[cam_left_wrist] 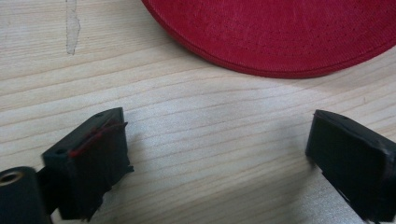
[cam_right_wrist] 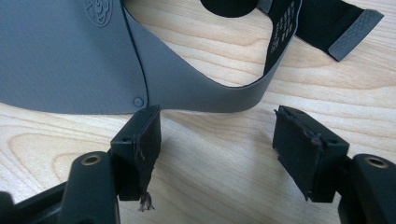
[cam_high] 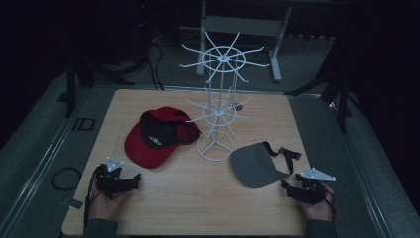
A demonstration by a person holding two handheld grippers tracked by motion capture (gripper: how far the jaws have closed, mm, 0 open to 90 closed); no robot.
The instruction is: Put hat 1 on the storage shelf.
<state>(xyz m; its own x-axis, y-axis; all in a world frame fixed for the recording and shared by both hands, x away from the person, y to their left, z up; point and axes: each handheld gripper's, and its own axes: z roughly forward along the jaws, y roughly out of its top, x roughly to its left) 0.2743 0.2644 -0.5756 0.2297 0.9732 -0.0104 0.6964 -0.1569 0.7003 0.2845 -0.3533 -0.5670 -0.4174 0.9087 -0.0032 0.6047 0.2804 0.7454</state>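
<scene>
A red cap (cam_high: 156,136) with a black front panel lies on the wooden table (cam_high: 198,203), left of centre. Its red brim (cam_left_wrist: 280,32) fills the top of the left gripper view. My left gripper (cam_high: 130,181) rests near the table's front left, open, with bare wood between its jaws (cam_left_wrist: 217,154). A grey visor (cam_high: 255,166) with a black strap lies right of centre. My right gripper (cam_high: 289,191) sits just in front of the visor, open; the visor's grey band (cam_right_wrist: 187,88) lies just beyond the jaws and nothing is between them (cam_right_wrist: 217,144).
A white wire display stand (cam_high: 218,99) with two rings of spoke hooks rises from a round base at the table's middle. A black cable loop (cam_high: 65,178) lies on the floor to the left. Dark tripod legs stand around the table.
</scene>
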